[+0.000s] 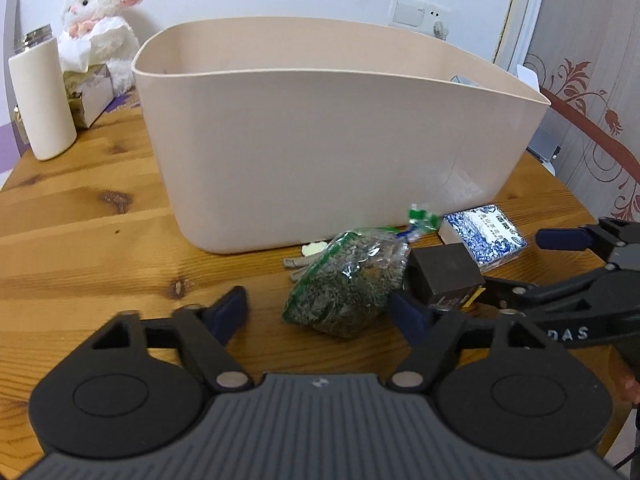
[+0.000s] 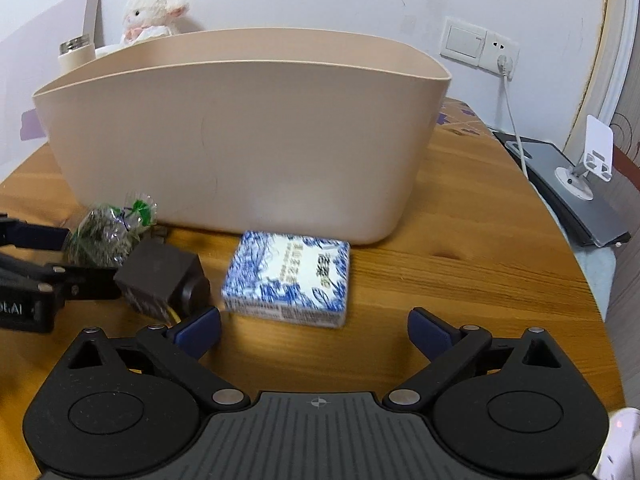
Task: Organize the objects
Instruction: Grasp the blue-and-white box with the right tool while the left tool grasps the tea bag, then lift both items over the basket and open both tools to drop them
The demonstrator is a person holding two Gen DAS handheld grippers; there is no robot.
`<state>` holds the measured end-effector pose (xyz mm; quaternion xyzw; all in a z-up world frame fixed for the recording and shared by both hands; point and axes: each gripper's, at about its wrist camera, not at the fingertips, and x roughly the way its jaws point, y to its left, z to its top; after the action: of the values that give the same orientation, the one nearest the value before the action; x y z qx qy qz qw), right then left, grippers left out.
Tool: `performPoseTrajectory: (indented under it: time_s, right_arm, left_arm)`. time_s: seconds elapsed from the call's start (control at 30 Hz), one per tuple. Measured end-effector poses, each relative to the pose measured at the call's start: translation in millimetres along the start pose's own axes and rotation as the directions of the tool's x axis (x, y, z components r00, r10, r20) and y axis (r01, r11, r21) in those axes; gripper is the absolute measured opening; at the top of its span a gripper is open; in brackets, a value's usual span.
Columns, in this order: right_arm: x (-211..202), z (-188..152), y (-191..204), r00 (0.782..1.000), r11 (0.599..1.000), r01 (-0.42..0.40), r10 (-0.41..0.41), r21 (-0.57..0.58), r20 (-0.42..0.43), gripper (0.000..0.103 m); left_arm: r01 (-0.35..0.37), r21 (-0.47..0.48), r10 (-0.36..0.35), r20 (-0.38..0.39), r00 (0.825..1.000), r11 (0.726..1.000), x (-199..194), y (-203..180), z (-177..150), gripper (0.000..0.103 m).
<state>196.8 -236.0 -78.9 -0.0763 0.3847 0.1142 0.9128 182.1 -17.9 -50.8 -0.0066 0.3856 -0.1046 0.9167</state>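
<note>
The beige bin [image 1: 320, 136] hides its own inside from both wrist views, and its wall covers most of the plush lamb [image 2: 154, 12] in the right view. Small pale bits [image 1: 304, 258] at the bin's foot are too blurred to name. The blue-and-white box [image 2: 286, 278] bears print too soft to read. In front of the bin, left to right: the left gripper [image 1: 320, 312], jaws apart, with the bag of green leaves [image 1: 348, 284] between its fingertips; a dark cube [image 1: 446, 276]; the blue-and-white box just ahead of the right gripper [image 2: 314, 328], jaws apart.
</note>
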Motion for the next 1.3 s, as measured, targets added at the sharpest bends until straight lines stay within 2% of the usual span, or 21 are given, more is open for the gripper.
performPoseTrajectory:
  time_s: [0.03, 0.1, 0.2, 0.23, 0.3, 0.33, 0.37, 0.63, 0.83, 0.93, 1.03, 1.3]
  right_arm:
    - [2, 1, 1, 1.0, 1.0, -0.003, 0.003, 0.004, 0.005, 0.101]
    - [5, 1, 1, 1.0, 1.0, -0.009, 0.009, 0.01, 0.015, 0.099]
    - [6, 2, 1, 0.999, 0.999, -0.035, 0.035, 0.032, 0.027, 0.089]
    - [5, 2, 2, 0.999, 0.999, -0.034, 0.034, 0.028, 0.031, 0.085]
    - [2, 2, 4, 0.998, 0.999, -0.049, 0.049, 0.021, 0.037, 0.073]
    - [0, 1, 5, 0.998, 0.998, -0.055, 0.054, 0.018, 0.038, 0.063]
    - [-1, 1, 6, 0.998, 0.998, -0.057, 0.057, 0.016, 0.039, 0.06]
    - [-14, -6, 11, 0.999, 0.999, -0.038, 0.038, 0.009, 0.031, 0.06]
    - [-38, -14, 17, 0.998, 0.999, -0.032, 0.032, -0.004, 0.061, 0.06]
    - [-57, -12, 17, 0.994, 0.998, -0.058, 0.058, 0.002, 0.09, 0.06]
    - [-77, -7, 20, 0.989, 0.999, -0.047, 0.05, -0.021, 0.136, 0.06]
    - [-119, 18, 17, 0.962, 0.999, -0.049, 0.053, -0.023, 0.266, 0.06]
  left_arm:
    - [0.0, 0.003, -0.001, 0.003, 1.0, 1.0, 0, 0, 0, 0.069]
    - [0.007, 0.009, -0.007, 0.007, 1.0, 1.0, -2, 1, -1, 0.056]
    - [0.008, 0.03, -0.008, 0.003, 1.0, 1.0, -3, 1, -1, 0.048]
    - [0.011, 0.034, -0.011, 0.002, 1.0, 0.999, -4, 1, -2, 0.046]
    - [0.013, 0.039, -0.013, 0.003, 1.0, 0.999, -5, 1, -3, 0.031]
    - [0.013, 0.04, -0.013, 0.002, 1.0, 0.999, -5, 1, -3, 0.031]
    - [0.014, 0.041, -0.015, 0.002, 1.0, 0.999, -6, 1, -4, 0.031]
    - [0.042, 0.044, -0.042, -0.012, 0.999, 0.998, -15, 0, -10, 0.031]
    - [0.038, 0.066, -0.039, 0.02, 0.999, 0.997, -37, -1, -15, 0.03]
    - [0.027, 0.087, -0.031, 0.05, 0.998, 0.996, -53, -2, -16, 0.03]
    - [0.02, 0.095, -0.027, 0.08, 0.996, 0.995, -67, -2, -13, 0.03]
    - [-0.008, 0.092, -0.009, 0.191, 0.982, 0.996, -103, 1, 16, 0.03]
